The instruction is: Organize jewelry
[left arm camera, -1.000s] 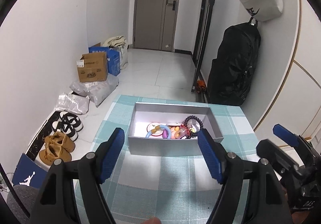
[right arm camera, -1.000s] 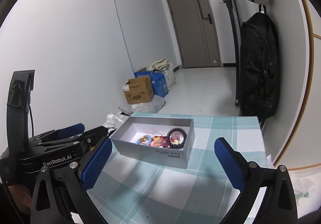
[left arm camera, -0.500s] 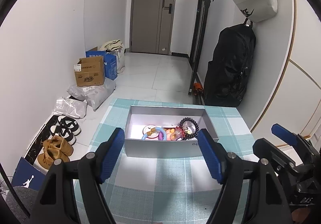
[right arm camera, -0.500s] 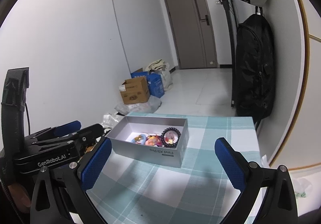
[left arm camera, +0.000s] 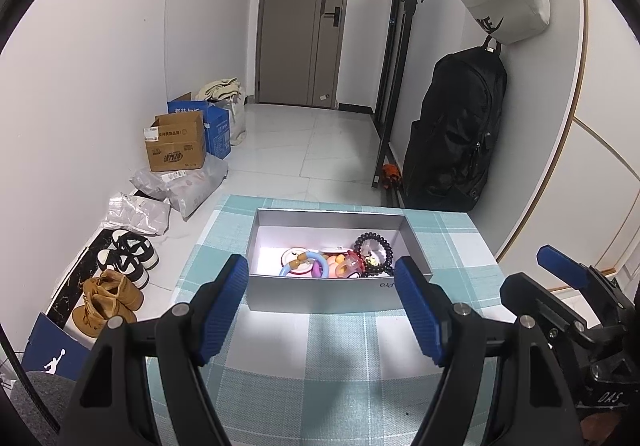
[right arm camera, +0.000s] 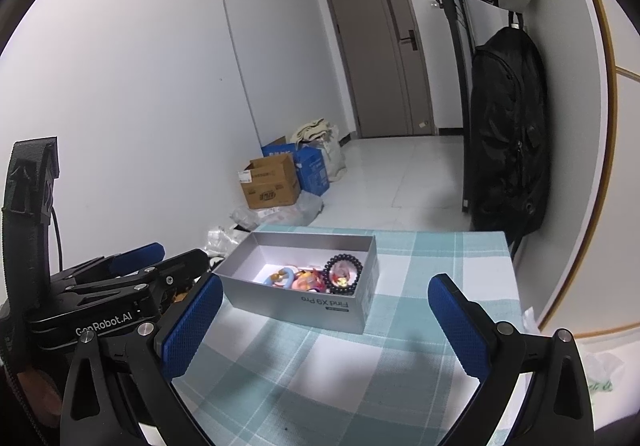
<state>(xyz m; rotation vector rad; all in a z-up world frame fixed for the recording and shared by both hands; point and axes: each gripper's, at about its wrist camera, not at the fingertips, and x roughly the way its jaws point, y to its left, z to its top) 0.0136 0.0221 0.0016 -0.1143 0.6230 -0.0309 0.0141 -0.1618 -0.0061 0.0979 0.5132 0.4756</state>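
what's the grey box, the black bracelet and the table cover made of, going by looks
Box: probably matte grey cardboard, with thin straight walls and printed lettering.
Black bracelet: round glossy beads, maybe plastic, glass or stone; which cannot be told.
Table cover: seemingly woven cloth in teal-and-white check, with visible fine weave.

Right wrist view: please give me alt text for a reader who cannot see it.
An open grey box holding a jumble of colourful jewelry, with a black bead bracelet at its right end, sits on a teal checked tablecloth. The open, empty right claw frames it from the near side, with the left claw at left. Behind: a hallway, a closed door and a hanging black backpack.
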